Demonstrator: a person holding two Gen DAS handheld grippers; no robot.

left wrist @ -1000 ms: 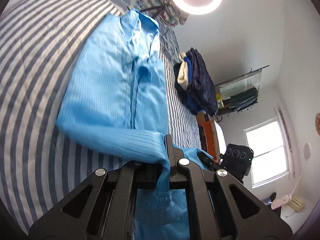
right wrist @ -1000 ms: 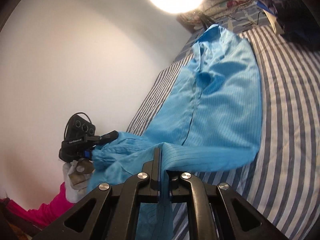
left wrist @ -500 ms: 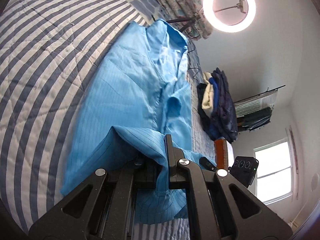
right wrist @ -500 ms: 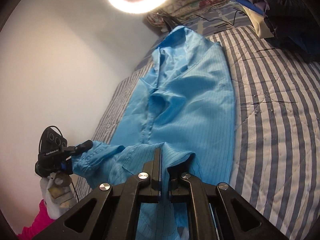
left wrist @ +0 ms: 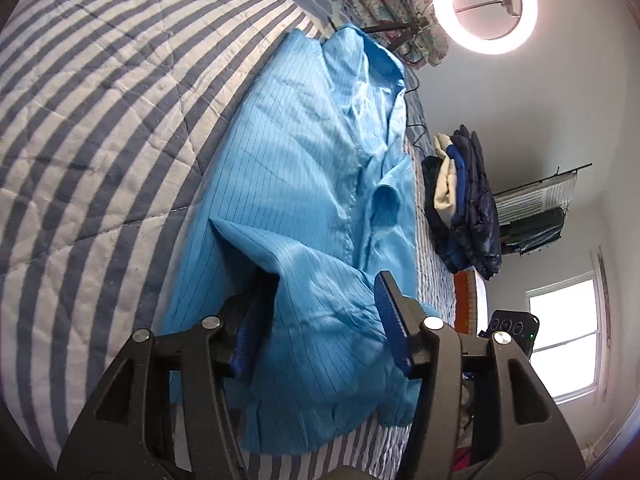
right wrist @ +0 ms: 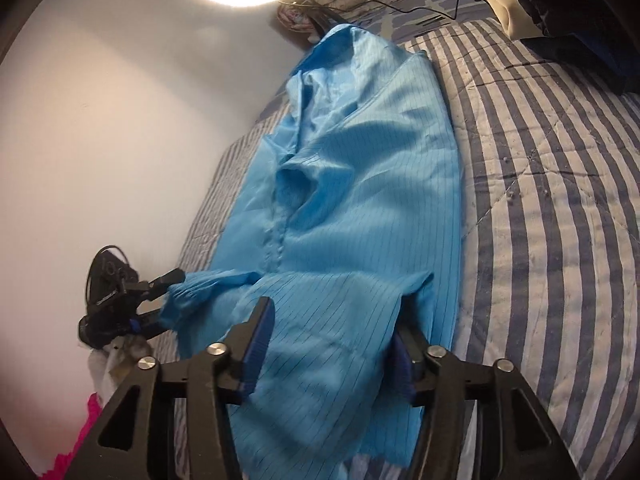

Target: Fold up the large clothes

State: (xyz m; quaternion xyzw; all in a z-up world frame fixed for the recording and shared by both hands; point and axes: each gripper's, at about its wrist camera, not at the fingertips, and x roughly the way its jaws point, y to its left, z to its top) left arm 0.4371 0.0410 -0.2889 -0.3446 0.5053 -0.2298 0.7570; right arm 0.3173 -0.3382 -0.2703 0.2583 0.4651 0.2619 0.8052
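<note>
striped bed (left wrist: 100, 128), one blue garment (left wrist: 304, 184), two open grippers

**Materials and finishes on the bed**

Blue garment (left wrist: 304, 200): thin woven cloth with a slight sheen, fine dark pinstripes, soft creases; the cuff (right wrist: 188, 292) near the bed's edge is gathered and ribbed.

Quilt (left wrist: 100, 120): matt stitched cotton-like cloth, grey-blue and off-white stripes, a little pilled and rough along the seams.

Left gripper (left wrist: 320, 320) and right gripper (right wrist: 332, 344): matt black plastic frames, bright metal screw heads, ridged blue pads (left wrist: 394, 320) that look rubbery.

Clothes pile (left wrist: 468, 200) at the far edge: dark puffy quilted fabric with some gloss, cream fleece-like cloth beside it.

Ring light (left wrist: 484, 4): smooth glowing diffuser.

Pillow (left wrist: 380, 4): floral printed cloth, matt.
</note>
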